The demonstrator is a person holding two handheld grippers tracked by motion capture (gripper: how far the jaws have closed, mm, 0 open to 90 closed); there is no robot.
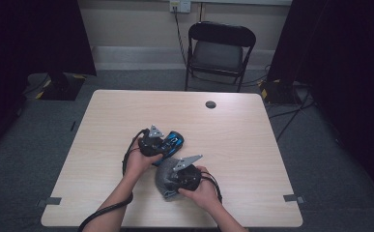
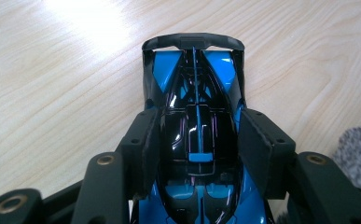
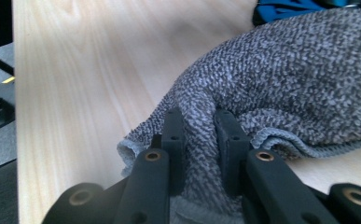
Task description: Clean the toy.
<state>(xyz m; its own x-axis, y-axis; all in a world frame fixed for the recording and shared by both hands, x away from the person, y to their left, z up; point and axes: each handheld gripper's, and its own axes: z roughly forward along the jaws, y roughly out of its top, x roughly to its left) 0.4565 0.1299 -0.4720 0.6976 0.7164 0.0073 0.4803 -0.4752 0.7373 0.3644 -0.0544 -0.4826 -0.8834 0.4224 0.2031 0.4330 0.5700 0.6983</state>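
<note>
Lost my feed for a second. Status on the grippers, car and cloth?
Left gripper shut on the car, car on the table. Right gripper shut on a fold of the cloth. Cloth lies beside the car. Nothing in the way.

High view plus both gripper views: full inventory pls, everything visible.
toy car: 1, blue and black, table centre, clamped between the left gripper's fingers
cloth: 1, grey knit, bunched on table beside the car, pinched by the right gripper
table: 1, light wood, dark round cable hole near far edge
folding chair: 1, black, beyond the table
wall socket: 1, white, cable plugged in
curtains: dark, both sides
left gripper: 1, black, shut on the car
right gripper: 1, black, shut on the cloth
forearms: 2, from bottom edge
</note>
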